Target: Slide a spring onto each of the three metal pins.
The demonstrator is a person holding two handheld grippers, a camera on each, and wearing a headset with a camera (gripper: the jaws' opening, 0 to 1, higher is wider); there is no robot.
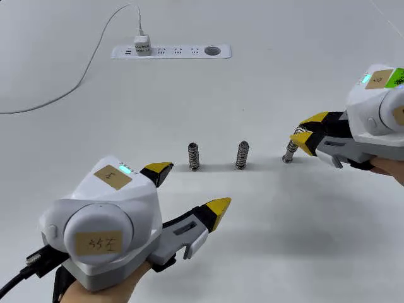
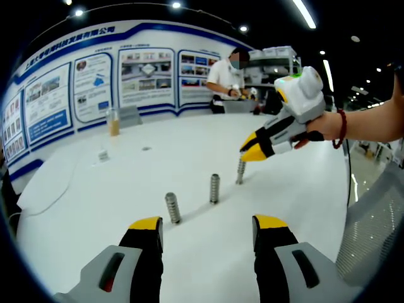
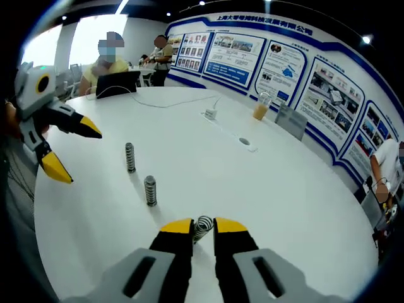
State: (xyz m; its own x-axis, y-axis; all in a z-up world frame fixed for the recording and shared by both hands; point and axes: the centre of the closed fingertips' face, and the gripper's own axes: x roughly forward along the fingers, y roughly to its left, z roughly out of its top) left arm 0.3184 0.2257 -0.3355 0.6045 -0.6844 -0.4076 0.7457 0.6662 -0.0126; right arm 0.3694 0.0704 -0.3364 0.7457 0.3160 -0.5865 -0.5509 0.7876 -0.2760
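Three coiled metal springs stand in a row on the white table, each upright on a pin: the left one [image 1: 194,156], the middle one [image 1: 242,154] and the right one [image 1: 290,151]. My right gripper [image 1: 307,130] is at the right spring, and in the right gripper view its yellow-tipped jaws are shut on the top of that spring [image 3: 202,227]. My left gripper [image 1: 188,188] hovers open in front of the row with nothing between its jaws. From the left gripper view the springs [image 2: 172,207] [image 2: 214,188] [image 2: 240,170] run away towards the right gripper [image 2: 252,146].
A white power strip [image 1: 170,51] with a plugged charger [image 1: 142,44] and its cable lies at the back of the table. A cup of orange drink [image 3: 260,108] stands far off. People sit or stand at the table's far edges [image 3: 110,60].
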